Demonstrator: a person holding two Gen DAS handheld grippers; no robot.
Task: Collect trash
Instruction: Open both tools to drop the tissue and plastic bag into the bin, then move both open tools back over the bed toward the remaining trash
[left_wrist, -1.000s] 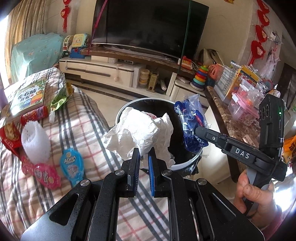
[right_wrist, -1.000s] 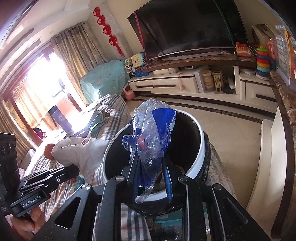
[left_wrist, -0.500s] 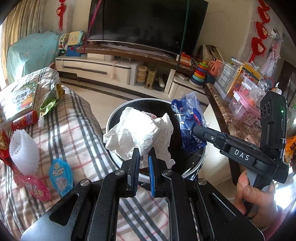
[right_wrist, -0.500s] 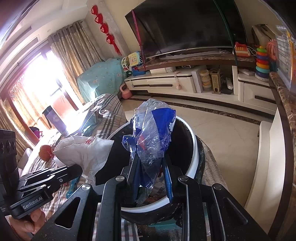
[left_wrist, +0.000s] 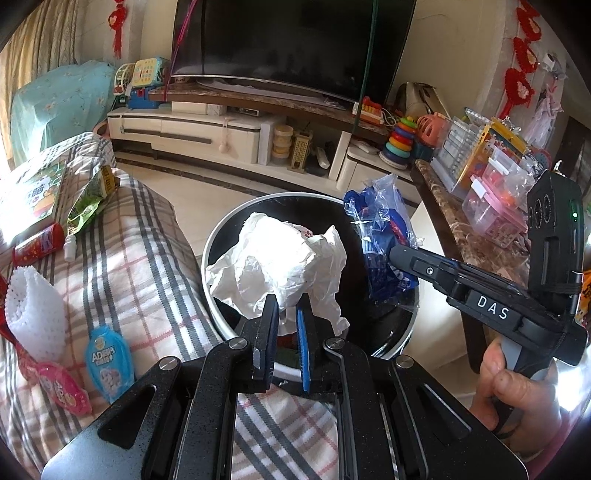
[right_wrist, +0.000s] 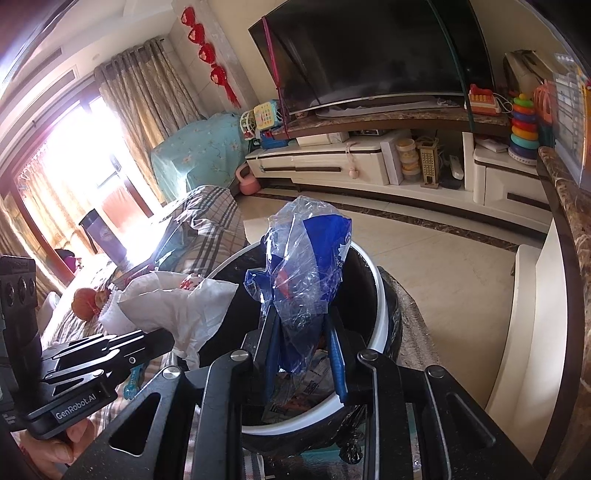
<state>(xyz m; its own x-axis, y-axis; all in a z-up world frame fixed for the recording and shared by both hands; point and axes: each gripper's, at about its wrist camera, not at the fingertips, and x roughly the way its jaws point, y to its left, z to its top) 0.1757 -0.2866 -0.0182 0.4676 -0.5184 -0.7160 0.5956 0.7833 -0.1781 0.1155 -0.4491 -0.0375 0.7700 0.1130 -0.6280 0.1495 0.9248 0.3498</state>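
My left gripper (left_wrist: 285, 317) is shut on a crumpled white plastic bag (left_wrist: 280, 269) and holds it over the mouth of a round black bin with a white rim (left_wrist: 210, 254). My right gripper (right_wrist: 301, 332) is shut on a blue and clear plastic wrapper (right_wrist: 303, 258) and holds it over the same bin (right_wrist: 382, 295). The wrapper also shows in the left wrist view (left_wrist: 380, 236), at the bin's right side. The white bag shows in the right wrist view (right_wrist: 177, 306), left of the wrapper. Scraps of trash lie in the bin's bottom.
A plaid-covered surface (left_wrist: 140, 266) left of the bin carries a white foam net (left_wrist: 33, 314), blue (left_wrist: 107, 358) and pink (left_wrist: 62, 387) packets, a red can (left_wrist: 40, 243) and a green snack bag (left_wrist: 88, 203). A marble counter (left_wrist: 476, 243) with toy boxes stands right.
Both grippers have moved forward, so the white bag and the blue wrapper now hang further over the bin's opening. Both grips are unchanged.
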